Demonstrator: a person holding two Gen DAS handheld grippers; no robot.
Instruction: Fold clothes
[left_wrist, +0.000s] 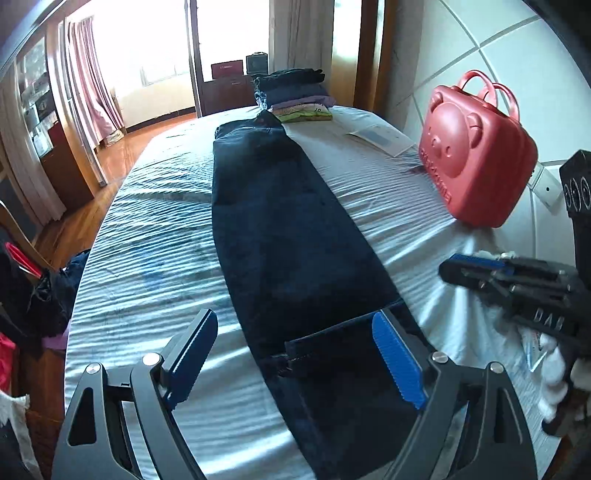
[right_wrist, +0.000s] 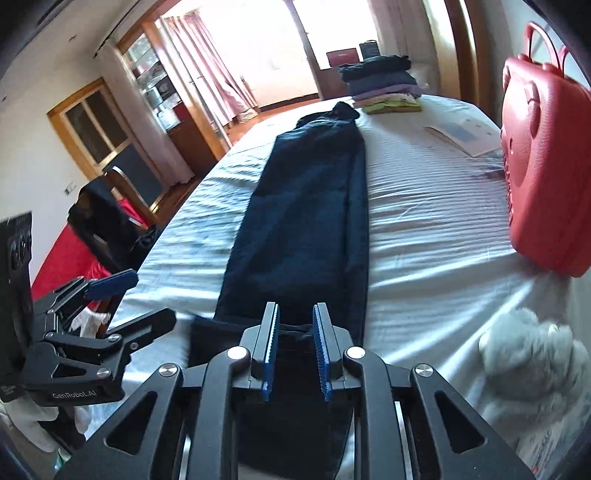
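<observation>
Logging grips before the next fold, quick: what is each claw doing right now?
Left claw: open wide, holding nothing, above the long dark navy trousers.
Right claw: narrow gap, nothing visibly gripped.

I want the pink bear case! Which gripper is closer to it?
Right. The right gripper sits on the side of the dark trousers where the pink bear case stands; the left gripper is over the trousers, farther away.

Both wrist cams; same bed (left_wrist: 147, 229) lengthwise
</observation>
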